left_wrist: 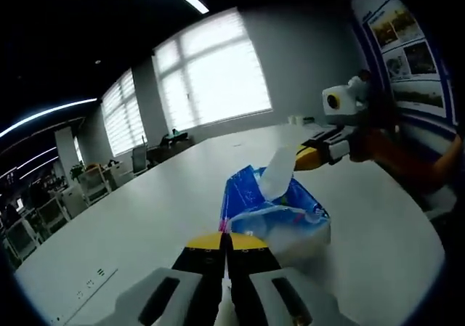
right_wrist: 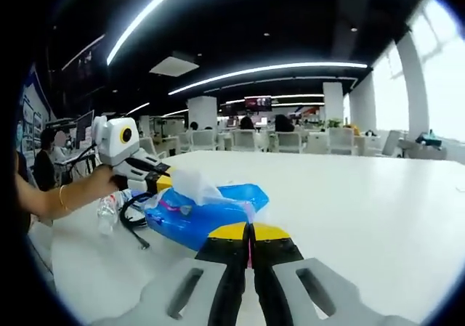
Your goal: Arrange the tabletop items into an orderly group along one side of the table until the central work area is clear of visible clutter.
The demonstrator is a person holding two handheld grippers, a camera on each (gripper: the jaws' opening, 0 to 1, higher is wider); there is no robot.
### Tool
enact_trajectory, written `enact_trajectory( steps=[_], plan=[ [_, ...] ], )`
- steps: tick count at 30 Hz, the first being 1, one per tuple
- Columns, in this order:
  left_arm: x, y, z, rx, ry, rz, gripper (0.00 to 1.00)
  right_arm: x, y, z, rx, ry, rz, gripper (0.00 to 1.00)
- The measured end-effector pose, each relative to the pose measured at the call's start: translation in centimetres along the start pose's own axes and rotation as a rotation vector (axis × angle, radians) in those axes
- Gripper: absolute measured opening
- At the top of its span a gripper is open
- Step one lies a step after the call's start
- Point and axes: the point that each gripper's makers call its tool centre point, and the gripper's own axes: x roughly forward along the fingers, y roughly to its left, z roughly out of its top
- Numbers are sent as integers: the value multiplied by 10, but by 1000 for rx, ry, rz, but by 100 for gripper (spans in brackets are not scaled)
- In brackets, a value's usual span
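While both grippers' jaws clamp opposite ends of the blue tissue pack (left_wrist: 280,217) at frame centre, it seems mid-carry; next, set it at the worktop (right_wrist: 378,202) edge.

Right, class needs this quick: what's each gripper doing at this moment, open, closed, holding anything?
Left gripper: jaws shut on the edge of the blue tissue pack.
Right gripper: jaws shut on the same pack's opposite edge.
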Motion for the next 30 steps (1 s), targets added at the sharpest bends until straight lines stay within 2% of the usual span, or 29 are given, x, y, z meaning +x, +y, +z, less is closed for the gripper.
enact_trajectory(
  steps=[8,11,18,21,30],
  plan=[
    [7,5,-3,14,6,-14,0,3,-8,-8,55,-18,0,0],
    [10,8,-7,5,-5,-22,0,6,-9,-12,43,-13,-6,0],
    [10,13,-16,12,25,-5,0,14,-4,-19,-19,-1,-3,0],
    [11,11,-20,59,52,-17,0,15,-7,-21,-9,0,-3,0],
    [20,13,-19,41,63,-12,0,16,-7,-25,-63,10,-39,0]
  ],
)
